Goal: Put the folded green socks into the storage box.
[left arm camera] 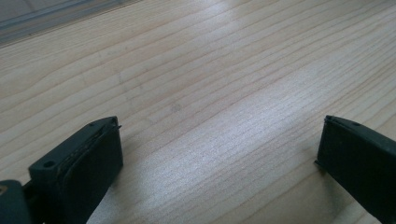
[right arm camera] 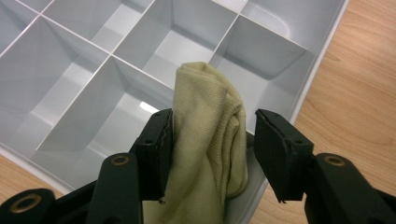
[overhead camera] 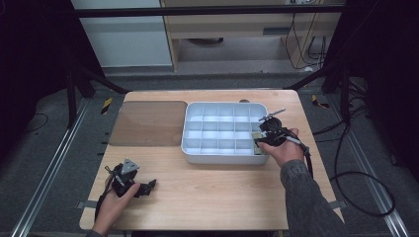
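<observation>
Pale wood table (overhead camera: 207,192), white divided tray (overhead camera: 197,148) w/ right gripper (overhead camera: 261,139) at near-right corner; left gripper (left arm camera: 219,140) jaws wide apart, empty; right jaws parted round soft, light folded cloth (right arm camera: 210,140) over corner compartment, best pinched mid-fold.

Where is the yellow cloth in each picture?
High view: the yellow cloth peeks out at the right end of the white tray, under the right tool.
Left gripper view: not in it.
Right gripper view: cloth at bottom middle, between the jaws.
Shared landmark: the tray.
</observation>
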